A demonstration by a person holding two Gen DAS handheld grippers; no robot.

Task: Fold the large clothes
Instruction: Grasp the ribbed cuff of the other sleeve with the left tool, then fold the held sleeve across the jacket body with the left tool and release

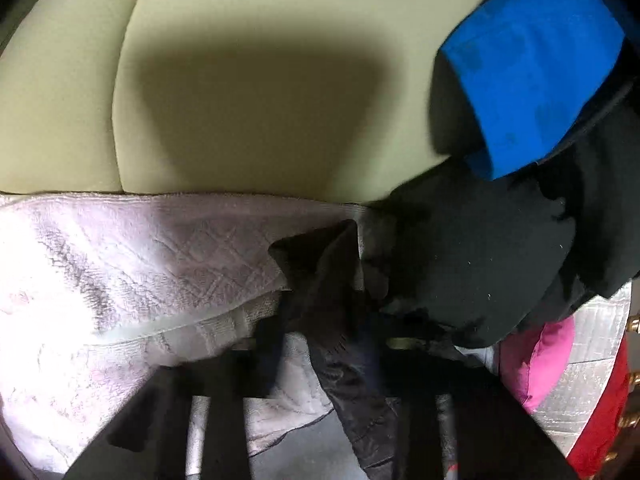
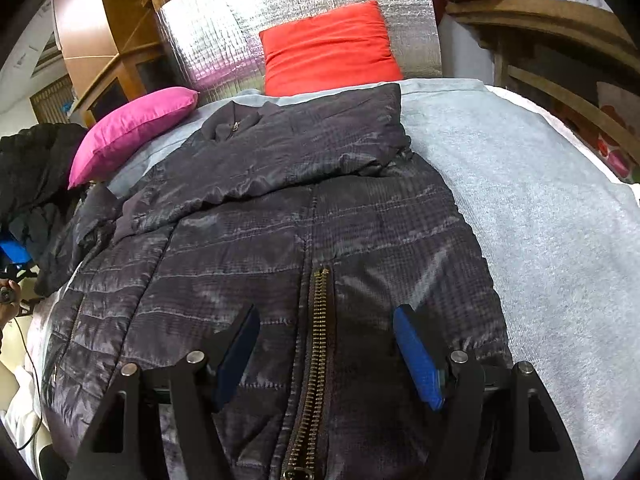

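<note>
A dark quilted puffer jacket (image 2: 280, 216) lies front up on a light grey cover (image 2: 540, 220), its brass zipper (image 2: 316, 344) running toward me and one sleeve folded across the chest. My right gripper (image 2: 326, 332) is open just above the jacket's lower front, its blue pads (image 2: 416, 360) either side of the zipper. In the left wrist view, my left gripper (image 1: 320, 320) is shut on a bunched piece of the jacket's dark fabric (image 1: 324, 280), held over a pale pink towel (image 1: 120, 280). Its fingers are mostly hidden by the cloth.
A pink cushion (image 2: 128, 128) and a red cushion (image 2: 328, 48) lie at the far end against a silver quilted backing (image 2: 240, 24). A dark garment pile (image 1: 500, 248) and a blue object (image 1: 532, 68) sit right of the left gripper. A cream padded surface (image 1: 240, 80) lies beyond the towel.
</note>
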